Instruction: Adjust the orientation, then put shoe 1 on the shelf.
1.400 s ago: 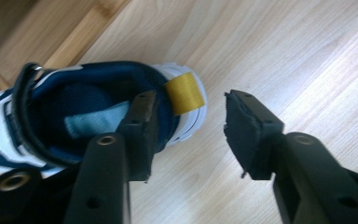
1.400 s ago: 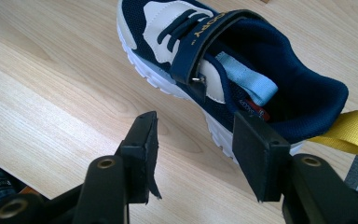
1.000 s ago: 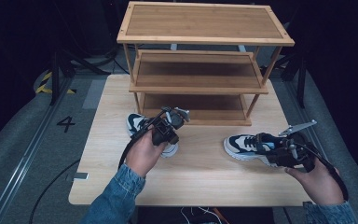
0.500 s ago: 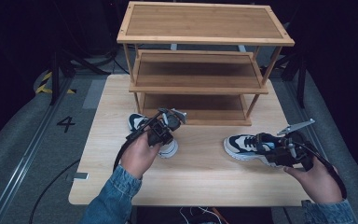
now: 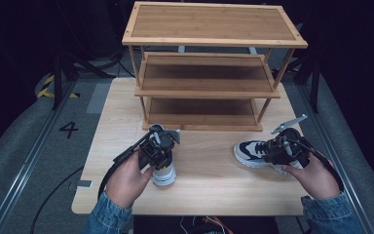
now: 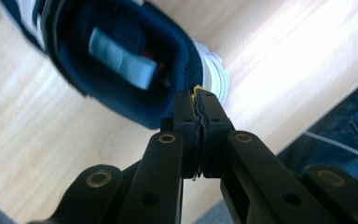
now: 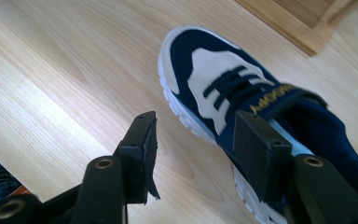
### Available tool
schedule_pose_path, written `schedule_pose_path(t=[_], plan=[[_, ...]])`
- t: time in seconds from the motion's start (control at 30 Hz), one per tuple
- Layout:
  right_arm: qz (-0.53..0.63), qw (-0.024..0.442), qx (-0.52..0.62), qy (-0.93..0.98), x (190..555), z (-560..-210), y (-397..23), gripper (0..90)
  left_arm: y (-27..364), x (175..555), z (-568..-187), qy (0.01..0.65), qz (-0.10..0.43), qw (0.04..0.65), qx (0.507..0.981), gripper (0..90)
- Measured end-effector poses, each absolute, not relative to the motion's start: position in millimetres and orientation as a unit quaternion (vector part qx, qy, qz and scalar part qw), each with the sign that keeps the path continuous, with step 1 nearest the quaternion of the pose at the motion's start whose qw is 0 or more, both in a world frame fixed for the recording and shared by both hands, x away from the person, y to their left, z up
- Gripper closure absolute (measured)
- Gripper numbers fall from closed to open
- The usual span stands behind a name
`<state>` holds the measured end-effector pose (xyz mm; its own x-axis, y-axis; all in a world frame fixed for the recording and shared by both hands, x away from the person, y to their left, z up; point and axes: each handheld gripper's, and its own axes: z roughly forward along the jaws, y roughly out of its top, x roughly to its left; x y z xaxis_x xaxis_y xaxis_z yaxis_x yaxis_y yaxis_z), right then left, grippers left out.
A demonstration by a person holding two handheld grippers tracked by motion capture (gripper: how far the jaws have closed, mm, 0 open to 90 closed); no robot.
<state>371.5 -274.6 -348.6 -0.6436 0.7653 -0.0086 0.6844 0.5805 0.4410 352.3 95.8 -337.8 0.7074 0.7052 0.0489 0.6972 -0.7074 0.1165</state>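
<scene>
**benchwatcher:** Biggest thing first: a light wooden table (image 5: 209, 185) is seen from above, with a three-tier bamboo shoe rack (image 5: 209, 68) set at its far half. All the rack's shelves are bare as far as can be made out.

**gripfan22:** And the shoes?

**benchwatcher:** Two navy and white sneakers. The left sneaker (image 5: 164, 174) is found at the table's near left, heel end toward the person, under the left hand (image 5: 126, 180). The right sneaker (image 5: 251, 152) is laid on its sole at the near right, toe pointed left, well apart from the other one and just in front of the rack.

**gripfan22:** Grippers?

**benchwatcher:** The left gripper (image 6: 196, 100) is pressed together on the navy padded heel collar of the left sneaker; the collar edge is pinched between its black jaws in the left gripper view. The right gripper (image 7: 193, 140) is spread wide, one jaw over bare wood and the other set over the sneaker's side by the strap. Whether that pad is touching can't be told; nothing is squeezed.
</scene>
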Motion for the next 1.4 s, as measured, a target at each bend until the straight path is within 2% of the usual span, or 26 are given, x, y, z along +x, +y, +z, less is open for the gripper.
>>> schedule_pose_path(t=[0.2,0.23,0.3,0.4,0.5,0.67,0.93,0.97,1.03,1.07,1.1,1.23,1.4], plan=[[0.203,0.095,0.398,0.89,377,-349,-266,49.5,103,348,-337,0.384,0.039,0.051,0.921,85.5],[0.203,0.095,0.397,0.89,377,-349,-266,49.5,102,348,-336,0.381,0.035,0.055,0.922,80.9],[0.204,0.095,0.399,0.889,376,-349,-267,49.5,101,347,-334,0.373,0.037,0.068,0.924,60.2],[0.206,0.096,0.402,0.887,374,-348,-270,49.3,98,349,-332,0.373,0.046,0.071,0.924,46.2],[0.206,0.097,0.404,0.886,373,-349,-273,49.2,98,357,-337,0.38,0.042,0.071,0.921,43.5],[0.204,0.095,0.41,0.884,371,-351,-277,49.0,99,373,-359,0.395,-0.002,0.041,0.918,46.2],[0.202,0.094,0.416,0.882,370,-354,-280,48.2,97,384,-377,0.393,-0.048,0.031,0.918,48.4],[0.202,0.094,0.417,0.881,370,-354,-280,48.2,96,385,-379,0.39,-0.051,0.027,0.919,50.7],[0.202,0.095,0.416,0.882,370,-354,-281,48.2,93,385,-383,0.386,-0.053,0.02,0.921,60.6],[0.203,0.095,0.416,0.881,370,-354,-281,48.2,92,385,-385,0.386,-0.052,0.019,0.921,60.6],[0.203,0.094,0.417,0.881,370,-353,-282,48.2,92,385,-385,0.378,-0.055,0.024,0.924,66.5],[0.204,0.095,0.417,0.881,369,-353,-282,48.2,88,382,-381,0.357,-0.057,0.034,0.932,72.0],[0.205,0.095,0.417,0.881,369,-353,-282,48.2,81,381,-374,0.343,-0.045,0.04,0.937,72.6]])
